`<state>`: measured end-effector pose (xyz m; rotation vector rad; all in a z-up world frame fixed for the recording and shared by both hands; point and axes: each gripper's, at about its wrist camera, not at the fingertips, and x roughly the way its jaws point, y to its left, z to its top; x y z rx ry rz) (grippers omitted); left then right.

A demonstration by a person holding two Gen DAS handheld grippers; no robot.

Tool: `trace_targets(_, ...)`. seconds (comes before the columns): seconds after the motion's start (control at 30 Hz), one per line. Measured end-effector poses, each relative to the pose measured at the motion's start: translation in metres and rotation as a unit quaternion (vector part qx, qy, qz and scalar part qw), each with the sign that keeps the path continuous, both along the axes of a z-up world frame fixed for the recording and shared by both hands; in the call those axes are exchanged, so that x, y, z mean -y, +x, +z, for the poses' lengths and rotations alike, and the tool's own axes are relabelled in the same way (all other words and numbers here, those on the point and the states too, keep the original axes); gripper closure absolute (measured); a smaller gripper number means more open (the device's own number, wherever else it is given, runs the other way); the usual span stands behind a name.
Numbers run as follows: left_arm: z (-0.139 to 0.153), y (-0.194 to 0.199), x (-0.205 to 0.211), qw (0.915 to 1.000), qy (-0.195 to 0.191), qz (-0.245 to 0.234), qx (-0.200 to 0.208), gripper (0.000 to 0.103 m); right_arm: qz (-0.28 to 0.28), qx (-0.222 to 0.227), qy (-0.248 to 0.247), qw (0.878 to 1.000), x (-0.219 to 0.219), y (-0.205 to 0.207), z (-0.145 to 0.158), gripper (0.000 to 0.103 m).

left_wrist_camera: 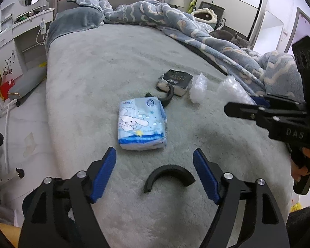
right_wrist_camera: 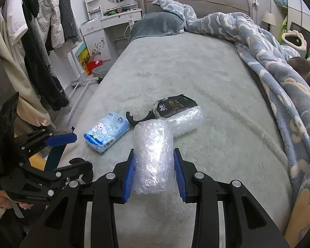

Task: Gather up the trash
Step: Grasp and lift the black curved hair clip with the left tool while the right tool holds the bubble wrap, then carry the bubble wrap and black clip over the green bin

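On the grey bed (left_wrist_camera: pixel 105 66) lie a blue cartoon tissue pack (left_wrist_camera: pixel 141 123), a black tissue pack (left_wrist_camera: pixel 174 80), two black curved plastic pieces (left_wrist_camera: pixel 168 176) (left_wrist_camera: pixel 165 98) and bubble wrap (left_wrist_camera: pixel 198 87). My left gripper (left_wrist_camera: pixel 155 171) is open and empty, its fingers either side of the near curved piece. My right gripper (right_wrist_camera: pixel 154 174) is shut on a roll of bubble wrap (right_wrist_camera: pixel 153 155). A second bubble wrap roll (right_wrist_camera: pixel 188 119) lies beyond it, next to the black tissue pack (right_wrist_camera: pixel 174 106) and the blue pack (right_wrist_camera: pixel 106 133).
A rumpled blue patterned blanket (right_wrist_camera: pixel 279 66) covers the bed's right side, with a grey cat (right_wrist_camera: pixel 305 70) beside it. A pillow (right_wrist_camera: pixel 157 26) lies at the headboard. A clothes rack (right_wrist_camera: pixel 31 41) and a white desk (right_wrist_camera: pixel 111 22) stand left of the bed.
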<state>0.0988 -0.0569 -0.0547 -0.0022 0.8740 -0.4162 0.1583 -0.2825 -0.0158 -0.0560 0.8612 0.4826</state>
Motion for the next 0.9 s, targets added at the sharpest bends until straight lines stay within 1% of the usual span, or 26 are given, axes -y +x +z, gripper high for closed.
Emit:
trace_targets(0.1, 0.001, -0.004, 0.004, 0.9999, 0.002, -0.012, -0.001, 0.026, -0.003, 0.000, 0.001, 1.000, 0.000, 0.001, 0.001, 0.067)
trace_targets(0.17, 0.000, -0.007, 0.006, 0.9998, 0.006, -0.017, -0.005, 0.029, -0.004, 0.002, 0.002, 1.000, -0.001, 0.001, 0.003, 0.067)
trace_targets(0.3, -0.007, -0.010, 0.010, 0.9995, 0.010, -0.021, -0.020, 0.034, -0.005, 0.004, 0.004, 1.000, -0.003, 0.000, 0.005, 0.067)
trace_targets(0.33, -0.010, -0.011, 0.011, 0.9994, 0.012, -0.023, -0.024, 0.037, -0.005, 0.004, 0.003, 1.000, -0.003, 0.000, 0.005, 0.067)
trace_targets(0.37, -0.014, -0.011, 0.011, 0.9991, 0.018, -0.024, -0.028, 0.042, -0.005, 0.003, 0.003, 1.000, -0.005, 0.000, 0.005, 0.067)
trace_targets(0.43, -0.020, -0.012, 0.011, 0.9985, 0.031, -0.023, -0.039, 0.050, -0.004, 0.002, 0.002, 1.000, -0.008, -0.002, 0.005, 0.067)
trace_targets(0.47, -0.021, -0.013, 0.011, 0.9984, 0.031, -0.023, -0.040, 0.052, -0.003, 0.001, 0.001, 1.000, -0.009, -0.004, 0.005, 0.067)
trace_targets(0.57, -0.018, -0.019, 0.008, 0.9987, 0.028, -0.023, -0.036, 0.054, -0.003, 0.001, 0.001, 1.000, -0.012, -0.008, 0.004, 0.067)
trace_targets(0.9, -0.004, -0.038, -0.023, 0.9998, 0.005, 0.006, -0.019, 0.055, 0.006, 0.003, 0.010, 1.000, -0.032, -0.027, 0.006, 0.067)
